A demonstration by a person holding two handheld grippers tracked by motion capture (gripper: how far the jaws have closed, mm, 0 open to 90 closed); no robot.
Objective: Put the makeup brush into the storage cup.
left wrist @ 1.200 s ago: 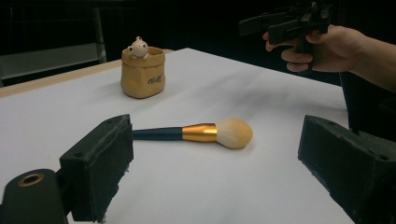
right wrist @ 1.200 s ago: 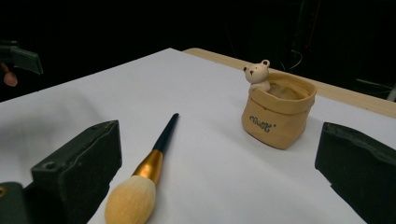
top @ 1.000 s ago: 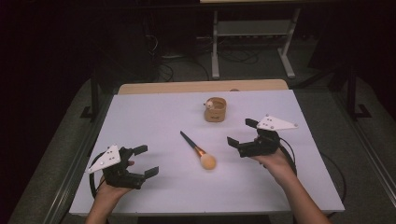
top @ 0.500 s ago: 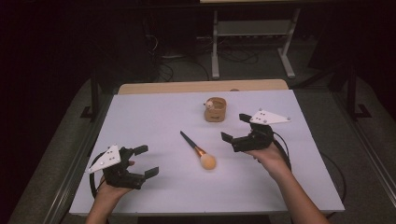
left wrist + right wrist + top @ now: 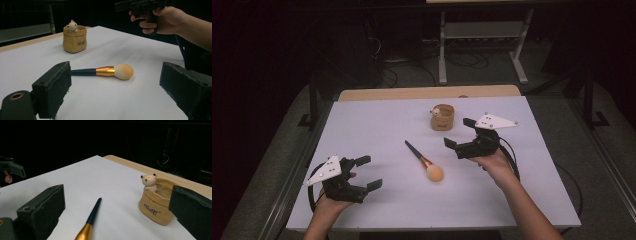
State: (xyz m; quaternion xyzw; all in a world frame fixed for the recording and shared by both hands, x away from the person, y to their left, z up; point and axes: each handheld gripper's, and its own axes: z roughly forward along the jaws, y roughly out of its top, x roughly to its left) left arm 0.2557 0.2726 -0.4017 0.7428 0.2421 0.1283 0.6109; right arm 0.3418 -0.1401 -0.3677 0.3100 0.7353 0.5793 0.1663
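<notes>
Lower left of the high view: left gripper (image 5: 364,172), jaws spread, holding nothing. Mid-frame on the white table (image 5: 377,125): makeup brush (image 5: 424,161), lying flat, bristles toward the bottom. Right of it: right gripper (image 5: 459,133), jaws apart, empty. Above centre: tan bear pot (image 5: 442,117), upright.
</notes>
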